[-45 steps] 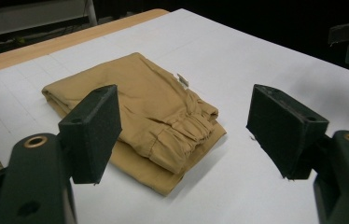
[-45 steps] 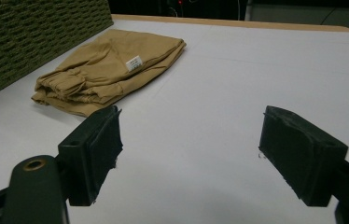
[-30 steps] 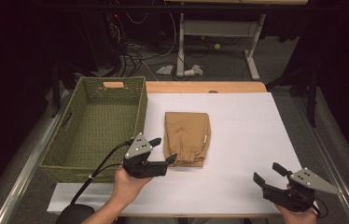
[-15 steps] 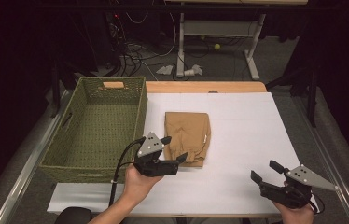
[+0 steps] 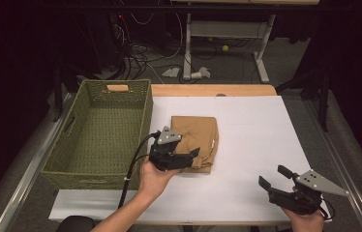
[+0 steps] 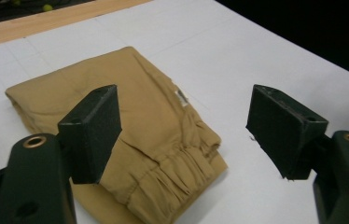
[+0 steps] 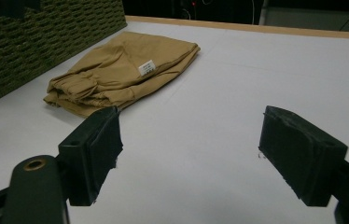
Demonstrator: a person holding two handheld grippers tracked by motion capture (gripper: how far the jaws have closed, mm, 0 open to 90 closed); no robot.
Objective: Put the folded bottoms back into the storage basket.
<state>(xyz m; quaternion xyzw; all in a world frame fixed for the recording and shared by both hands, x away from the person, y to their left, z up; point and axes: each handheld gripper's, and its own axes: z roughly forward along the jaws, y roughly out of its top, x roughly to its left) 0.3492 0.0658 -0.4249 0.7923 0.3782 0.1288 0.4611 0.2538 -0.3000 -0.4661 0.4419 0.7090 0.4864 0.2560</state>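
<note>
Left hand-held gripper (image 5: 188, 155) hovers with jaws spread over the near end of folded tan trousers (image 5: 199, 137) on the white worktop (image 5: 256, 140).

In the left gripper view the two black jaws stand wide apart above the elastic waistband end of the trousers (image 6: 158, 135), with nothing pinched between them. The garment lies flat and folded near the middle of the worktop, just beside the right wall of the green woven basket (image 5: 99, 128), its white label (image 7: 146, 67) facing up. The right hand-held gripper (image 5: 275, 178) is held low at the near right corner of the worktop, well apart from the trousers, its jaws likewise released and holding nothing, pointing across the bare white surface toward the garment.
</note>
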